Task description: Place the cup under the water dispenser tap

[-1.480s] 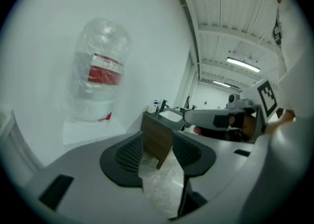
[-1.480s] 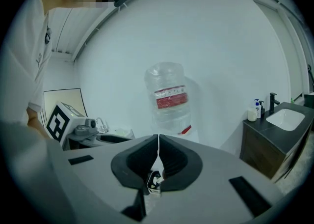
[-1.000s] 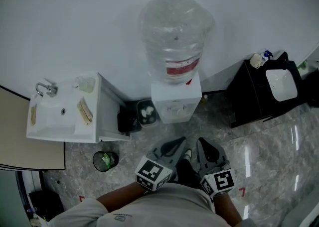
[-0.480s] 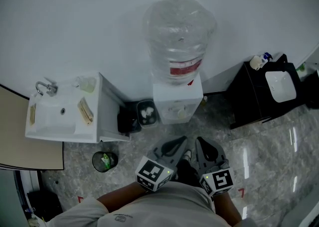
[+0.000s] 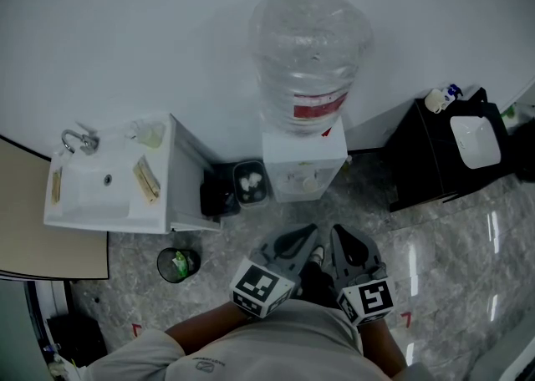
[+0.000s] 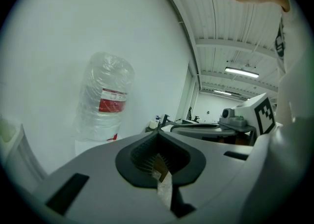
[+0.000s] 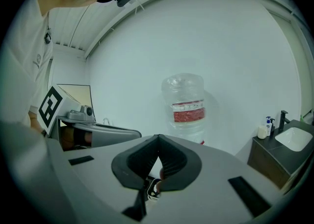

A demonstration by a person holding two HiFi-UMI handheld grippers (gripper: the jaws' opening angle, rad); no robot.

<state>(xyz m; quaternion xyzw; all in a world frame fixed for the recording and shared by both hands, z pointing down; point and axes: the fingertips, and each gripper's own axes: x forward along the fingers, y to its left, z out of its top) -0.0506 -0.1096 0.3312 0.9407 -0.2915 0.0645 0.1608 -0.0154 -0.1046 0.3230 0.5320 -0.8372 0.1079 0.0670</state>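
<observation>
The water dispenser is a white box against the wall, topped by a big clear bottle with a red label. Its taps are too small to make out. A pale translucent cup stands on the back right corner of the white sink unit, left of the dispenser. Both grippers hover low over the floor in front of the dispenser, far from the cup. My left gripper is shut and holds nothing. My right gripper is beside it, also shut and holding nothing. The bottle shows ahead in both gripper views.
A small black bin with white scraps and a dark object sit between sink unit and dispenser. A round black bin stands on the marble floor at the left. A black cabinet with a white basin stands at the right.
The head view has shifted a little, so the dispenser and sink unit sit slightly further right in the picture. Both grippers stay shut and in place.
</observation>
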